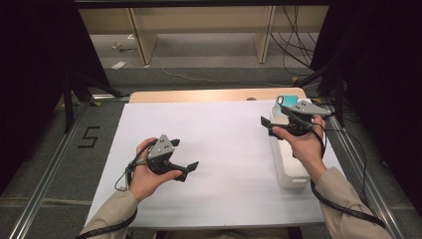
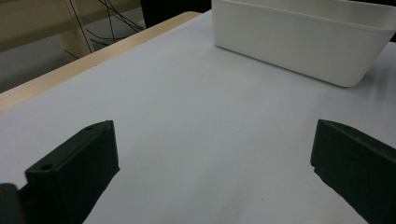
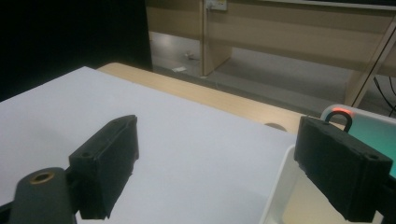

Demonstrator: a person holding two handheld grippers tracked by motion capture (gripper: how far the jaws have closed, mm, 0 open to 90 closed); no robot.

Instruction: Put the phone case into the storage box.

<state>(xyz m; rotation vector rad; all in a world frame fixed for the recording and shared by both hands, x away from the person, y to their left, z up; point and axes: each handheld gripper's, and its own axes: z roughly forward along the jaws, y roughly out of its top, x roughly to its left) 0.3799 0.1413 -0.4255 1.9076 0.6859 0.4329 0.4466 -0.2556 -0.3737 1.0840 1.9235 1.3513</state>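
Right gripper [image 1: 269,127] is up at the far right of the surface [image 1: 224,149], hovering over the left wall of the white bin [image 1: 291,174]. Jaws spread wide, nothing between them — released. From the right gripper view, one jaw hangs over the white sheet and the other sits above the bin's rim [image 3: 280,186], so the gripper straddles that wall without touching it as far as can be seen.

And there's the teal card [image 1: 287,102] at the bin's far end, leaning up with a small dark ring at its top. In the right gripper view the teal card [image 3: 378,135] peeks out just behind the right-hand jaw, its ring glowing orange-red at the top. Whether the jaw touches it, can't tell; it looks just beside.

Over to the left gripper [image 1: 189,169]: held low over the near-left part of the surface, pointing across toward the bin. Jaws wide apart here too, released, empty. The left gripper view looks along the bare white sheet, with the bin [image 2: 303,42] well ahead, its long side wall facing the camera.

The bin itself stands along the right edge of the surface, long axis running away from the person. A strip of wooden tabletop [image 1: 209,94] shows past the sheet's far edge. The two grippers are well apart, each in its own hand, cables trailing back along the sleeves.
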